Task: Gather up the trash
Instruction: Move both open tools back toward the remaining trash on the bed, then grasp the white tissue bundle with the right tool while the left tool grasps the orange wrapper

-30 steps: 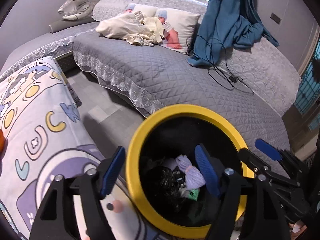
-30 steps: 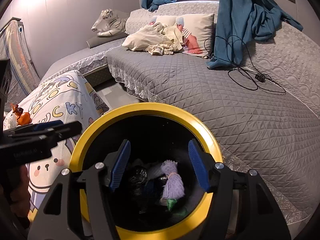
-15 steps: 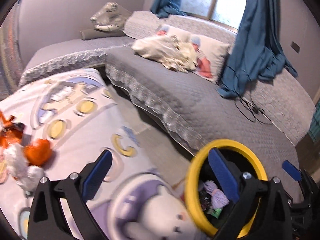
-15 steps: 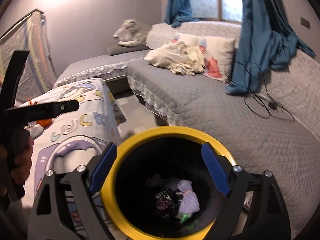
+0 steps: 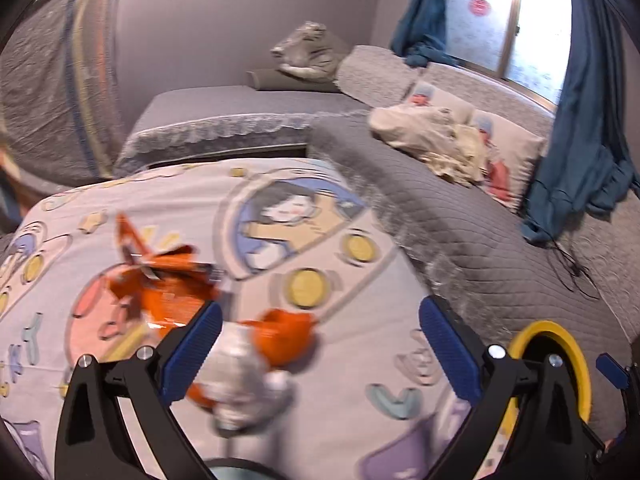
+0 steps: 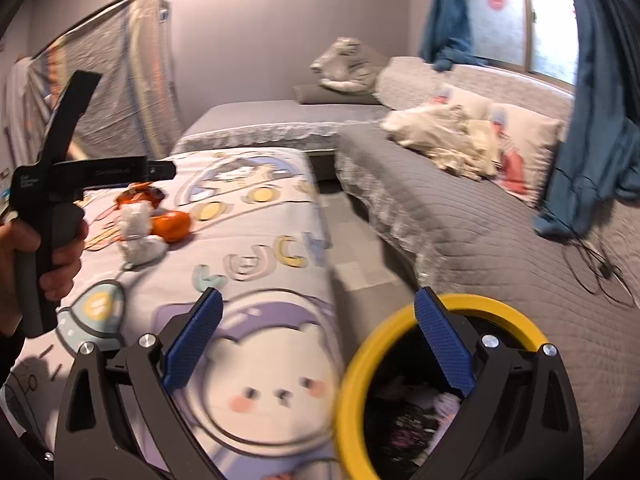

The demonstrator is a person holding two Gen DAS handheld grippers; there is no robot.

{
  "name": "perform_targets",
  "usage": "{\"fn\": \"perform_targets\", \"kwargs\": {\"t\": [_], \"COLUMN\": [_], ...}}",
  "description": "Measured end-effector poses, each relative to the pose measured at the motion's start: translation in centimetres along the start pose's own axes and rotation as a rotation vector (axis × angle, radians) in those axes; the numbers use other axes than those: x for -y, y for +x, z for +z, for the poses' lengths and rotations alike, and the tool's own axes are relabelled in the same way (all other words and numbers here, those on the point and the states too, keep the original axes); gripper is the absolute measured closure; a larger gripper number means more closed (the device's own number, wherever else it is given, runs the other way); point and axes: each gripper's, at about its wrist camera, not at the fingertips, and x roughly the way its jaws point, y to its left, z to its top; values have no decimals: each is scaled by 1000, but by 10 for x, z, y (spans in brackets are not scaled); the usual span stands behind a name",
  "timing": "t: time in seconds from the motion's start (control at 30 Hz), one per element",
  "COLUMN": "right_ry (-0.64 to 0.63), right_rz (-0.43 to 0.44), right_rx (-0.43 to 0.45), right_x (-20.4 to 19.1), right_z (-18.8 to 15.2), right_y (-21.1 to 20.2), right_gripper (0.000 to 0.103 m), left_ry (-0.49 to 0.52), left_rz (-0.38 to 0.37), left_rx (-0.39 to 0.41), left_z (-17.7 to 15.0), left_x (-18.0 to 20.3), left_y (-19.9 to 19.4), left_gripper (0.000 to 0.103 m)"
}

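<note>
left gripper [image 5: 320, 344]: jaws spread wide, having just been opening; nothing gripped. Blurred trash is seen in the gap on the cloth below, not pinched.
right gripper [image 6: 318, 342]: jaws wide, likewise just opened; nothing held. Aimed between the printed cover and the bin.
bin [image 6: 360, 364]: yellow rim, black inside, standing between the covered table and the grey sofa [image 6: 500, 248]. Dark and pale scraps are already seen inside, so part of the job is judged done.
trash left: orange wrapper [image 5: 160, 284], orange lump [image 5: 286, 338] and white crumpled paper [image 5: 244, 388], lying close together on the cartoon cover [image 5: 352, 392], well apart from the bin.
left hand [image 6: 24, 256]: seen wrapped on the left tool's handle, over the cover's far side.
progress: midway by judgement; three pieces at least are yet to be picked and binned.
next: left tool looks best placed for the paper and orange lump.
</note>
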Motion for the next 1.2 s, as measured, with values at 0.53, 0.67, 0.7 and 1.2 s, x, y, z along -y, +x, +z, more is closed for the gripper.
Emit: {"fn": "perform_targets", "kwargs": {"t": [0.53, 0.67, 0.7, 1.2], "right_ry": [-193, -220, -229, -283], "right_rz": [208, 241, 246, 292], "right_rx": [-31, -50, -55, -136], "right_x": [-120, -141, -147, -193], "right_z": [27, 33, 35, 46], "right_y": [64, 80, 85, 136], "right_gripper": [10, 10, 10, 11], "left_ry": [-138, -148, -155, -204], "left_rz": [142, 162, 166, 208], "left_rx": [-59, -77, -85, -146], "left_z": [10, 10, 10, 20], "left_x": [-109, -122, -126, -151], "left_y": [35, 45, 49, 95], "left_gripper": [8, 8, 8, 8]}}
